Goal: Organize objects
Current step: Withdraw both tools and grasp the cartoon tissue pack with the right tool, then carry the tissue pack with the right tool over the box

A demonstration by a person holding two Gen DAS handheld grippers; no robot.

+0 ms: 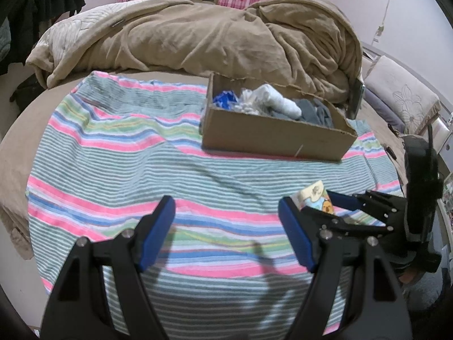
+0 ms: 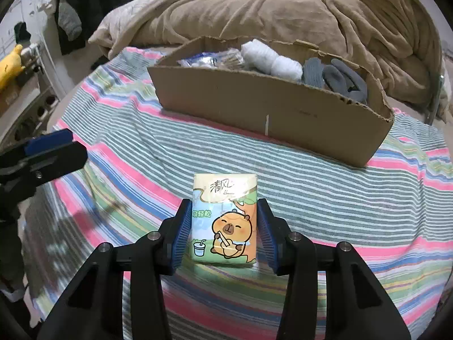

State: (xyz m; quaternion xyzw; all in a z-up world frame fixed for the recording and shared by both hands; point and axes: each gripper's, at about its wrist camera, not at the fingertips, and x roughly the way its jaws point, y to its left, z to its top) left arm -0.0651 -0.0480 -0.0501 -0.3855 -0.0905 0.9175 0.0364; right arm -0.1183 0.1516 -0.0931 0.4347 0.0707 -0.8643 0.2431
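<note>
A tissue pack (image 2: 224, 221) printed with a cartoon capybara sits between the pads of my right gripper (image 2: 224, 228), which is shut on it, above a striped towel (image 2: 136, 153). The pack also shows in the left wrist view (image 1: 317, 197). A cardboard box (image 2: 271, 110) lies beyond it and holds white rolled socks (image 2: 271, 56), grey socks (image 2: 334, 76) and a plastic packet (image 2: 203, 61). My left gripper (image 1: 226, 232) is open and empty over the towel (image 1: 141, 170), left of the right gripper (image 1: 354, 206). The box (image 1: 271, 138) stands ahead to the right.
A rumpled tan blanket (image 1: 212, 34) is heaped behind the box. A pillow (image 1: 402, 93) lies at the far right. Dark clothes (image 2: 85, 2) hang at the left, with a yellow plush toy (image 2: 10, 65) beside them.
</note>
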